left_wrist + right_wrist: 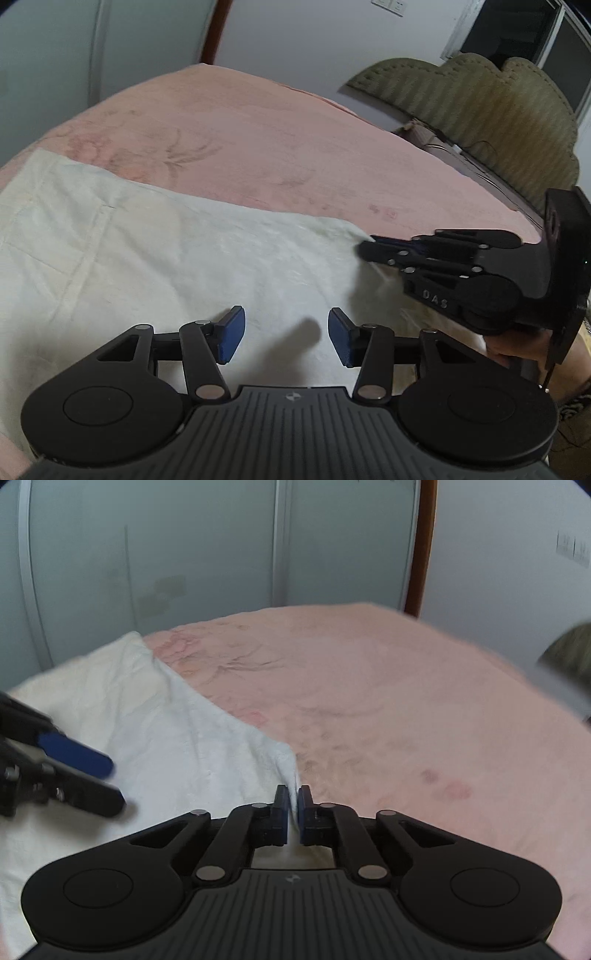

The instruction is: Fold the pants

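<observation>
The cream-white cloth pants [155, 251] lie flat on the pink bedspread [258, 140]. The right gripper [292, 805] pinches only their corner; the left gripper [286, 332] hangs open, empty. So thin a hold risks slipping, collapsing the fold.

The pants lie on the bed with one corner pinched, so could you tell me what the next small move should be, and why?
Probably carry the pinched corner across the white pants toward their far end. The right tool is shut on that corner, lifting a ridge off the pink bedspread, while the left tool hangs open above the cloth, holding nothing.
</observation>
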A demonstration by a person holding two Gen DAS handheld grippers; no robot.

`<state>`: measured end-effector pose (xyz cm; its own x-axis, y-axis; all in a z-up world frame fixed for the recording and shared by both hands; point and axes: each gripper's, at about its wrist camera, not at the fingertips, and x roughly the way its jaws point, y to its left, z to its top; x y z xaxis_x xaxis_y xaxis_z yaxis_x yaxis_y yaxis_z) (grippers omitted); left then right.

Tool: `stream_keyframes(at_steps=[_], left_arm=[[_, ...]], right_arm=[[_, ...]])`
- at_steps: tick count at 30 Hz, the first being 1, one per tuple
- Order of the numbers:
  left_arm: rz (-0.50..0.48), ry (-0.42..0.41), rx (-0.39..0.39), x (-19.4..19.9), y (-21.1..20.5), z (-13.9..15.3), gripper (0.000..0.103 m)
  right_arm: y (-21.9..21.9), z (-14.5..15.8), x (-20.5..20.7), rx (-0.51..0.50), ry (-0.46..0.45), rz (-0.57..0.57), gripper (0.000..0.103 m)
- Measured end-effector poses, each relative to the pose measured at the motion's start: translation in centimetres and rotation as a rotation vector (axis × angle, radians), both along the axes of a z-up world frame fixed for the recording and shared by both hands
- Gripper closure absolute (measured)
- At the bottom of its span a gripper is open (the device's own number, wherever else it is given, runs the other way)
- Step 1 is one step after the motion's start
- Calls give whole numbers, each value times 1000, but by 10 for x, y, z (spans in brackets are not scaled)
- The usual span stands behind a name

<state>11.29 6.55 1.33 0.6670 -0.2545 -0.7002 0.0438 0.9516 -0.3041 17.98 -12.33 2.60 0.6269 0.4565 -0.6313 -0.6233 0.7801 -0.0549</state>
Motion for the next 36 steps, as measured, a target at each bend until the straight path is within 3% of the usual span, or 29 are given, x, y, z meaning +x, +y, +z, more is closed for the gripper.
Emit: stream_keyframes(at_steps=[3, 5, 9, 14, 18, 21, 22, 24, 26, 29, 32, 36], left_arm=[[12, 14, -18, 0, 3, -3, 50], [11, 11, -14, -3, 5, -3, 49], [37, -7, 10, -11, 17, 0, 41], [61, -33, 77, -18, 28, -3, 31], [29, -70, 204, -23, 20, -11, 28], [-30, -126, 365, -31, 2, -20, 13], [-42, -150, 418, -34, -3, -23, 3], [-51, -210, 493, -42, -9, -32, 0], [-54, -234, 504, -47, -10, -37, 0], [-44, -229, 468, -47, -4, -38, 0], [-35, -226, 440, -48, -1, -40, 0], [-31, -241, 435, -51, -1, -40, 0]], right_arm=[[7, -6, 17, -61, -28, -83, 98], [10, -18, 32, -78, 37, -117, 98], [3, -7, 15, -4, 22, -180, 98], [6, 2, -8, 87, 92, -101, 98], [2, -17, 14, 128, 142, -196, 95], [-7, -14, 18, 124, 88, -387, 95], [-10, -8, 9, 150, 52, -401, 95], [-15, 3, -9, 234, 51, -352, 94], [-10, 8, -26, 280, 106, -246, 88], [8, -6, -41, 263, 184, -133, 62], [23, -25, -36, 224, 150, -172, 62], [27, -15, -40, 210, 109, -271, 61]])
